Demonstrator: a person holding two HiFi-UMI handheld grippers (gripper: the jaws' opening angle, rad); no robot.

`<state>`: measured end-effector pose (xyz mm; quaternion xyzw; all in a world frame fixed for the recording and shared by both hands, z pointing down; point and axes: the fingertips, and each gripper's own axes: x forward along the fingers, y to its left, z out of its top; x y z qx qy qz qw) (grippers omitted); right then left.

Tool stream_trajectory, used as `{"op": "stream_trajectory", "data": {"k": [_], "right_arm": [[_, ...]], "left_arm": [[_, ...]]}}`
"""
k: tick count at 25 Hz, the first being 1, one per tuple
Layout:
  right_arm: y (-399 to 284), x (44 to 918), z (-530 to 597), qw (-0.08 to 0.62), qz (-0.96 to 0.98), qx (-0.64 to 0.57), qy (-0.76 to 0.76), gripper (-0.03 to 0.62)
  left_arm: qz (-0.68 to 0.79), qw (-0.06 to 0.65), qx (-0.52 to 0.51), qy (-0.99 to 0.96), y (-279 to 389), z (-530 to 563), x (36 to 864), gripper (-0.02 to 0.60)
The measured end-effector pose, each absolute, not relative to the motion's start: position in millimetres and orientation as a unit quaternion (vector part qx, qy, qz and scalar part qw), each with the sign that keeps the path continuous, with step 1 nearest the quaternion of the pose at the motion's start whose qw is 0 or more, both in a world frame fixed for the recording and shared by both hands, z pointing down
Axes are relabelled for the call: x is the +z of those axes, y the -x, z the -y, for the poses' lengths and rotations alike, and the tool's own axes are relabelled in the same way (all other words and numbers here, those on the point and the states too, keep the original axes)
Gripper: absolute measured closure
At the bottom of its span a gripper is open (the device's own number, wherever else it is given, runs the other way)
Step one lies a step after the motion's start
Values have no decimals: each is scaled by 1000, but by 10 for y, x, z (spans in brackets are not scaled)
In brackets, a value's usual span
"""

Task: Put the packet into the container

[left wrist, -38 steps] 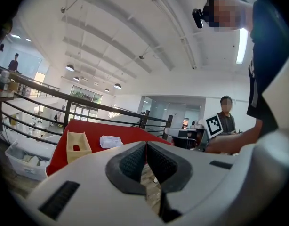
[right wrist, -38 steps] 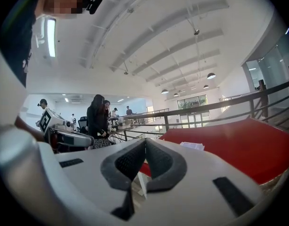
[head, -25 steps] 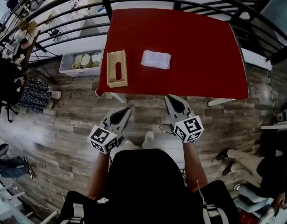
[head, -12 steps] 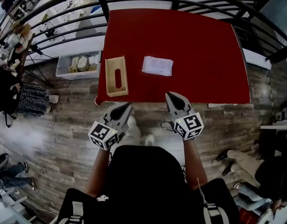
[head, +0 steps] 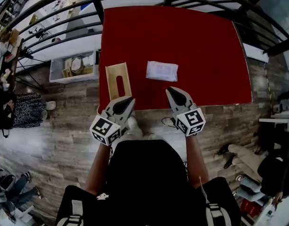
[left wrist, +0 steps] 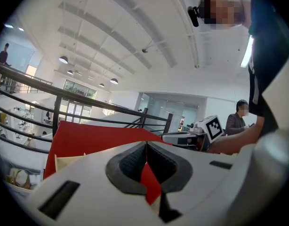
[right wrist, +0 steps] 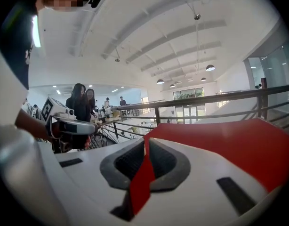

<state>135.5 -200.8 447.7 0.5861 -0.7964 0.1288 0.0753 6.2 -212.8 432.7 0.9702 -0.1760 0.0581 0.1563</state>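
Observation:
A white packet (head: 162, 70) lies flat near the front middle of the red table (head: 201, 41). To its left stands a light wooden container (head: 118, 81) with a slot in its top, seen also as a pale corner (left wrist: 69, 162) in the left gripper view. My left gripper (head: 130, 99) hovers at the table's front edge just below the container, jaws shut and empty. My right gripper (head: 169, 90) hangs over the front edge just below the packet, jaws shut with nothing between them.
A black railing (head: 50, 27) runs behind and left of the table. A white bin (head: 73, 67) of odds and ends sits on the wooden floor left of the table. People (right wrist: 83, 108) stand at benches beyond the rail.
The table has come closer in the head view. Both grippers have moved forward from over the floor to the table's front edge, still shut.

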Motion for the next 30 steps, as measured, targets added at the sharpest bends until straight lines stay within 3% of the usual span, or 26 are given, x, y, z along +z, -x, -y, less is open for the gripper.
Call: {"op": "stream_trajectory", "data": {"k": [14,21,22,23,30], "right_arm": [[-1627,4843,2269,104,783,159,-592,576],[-1889,4995,2256,82,772,184,-602,576],[-1926,5008,2254,80,770,187,-604,576],[-1966,5008,2257,77,770,188,-605,576],[-2231,5141,2176,69,759,204,-614,576]], "left_arm": [[144,175,89,-970,-375,2492,4620,571],[55,117,183,-975,-783,2553,4902,569],[35,102,204,-973,-892,2572,4942,514],[16,86,223,-971,-1008,2593,4981,396],[-120,-28,347,-930,-1757,2734,5497,160]]}}
